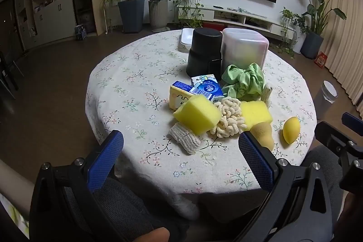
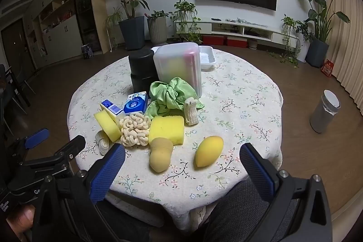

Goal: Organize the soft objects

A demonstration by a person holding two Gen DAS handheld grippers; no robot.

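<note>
Both tongs hang wide apart and empty at the desk's (image 2: 245, 92) near edge. The yellow egg-shaped sponge (image 2: 209, 150) lies just ahead of the right tongs (image 2: 182, 170), long axis tilted away to the right; the left tongs (image 1: 180, 157) face the sponge pile, so the right hand looks nearer.

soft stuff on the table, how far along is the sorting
Barely started. The translucent bin already seems to hold something yellow. Nothing is in hand: left gripper and right gripper are open and empty. Still loose: both yellow sponges, the green cloth and the egg-shaped sponge.
</note>
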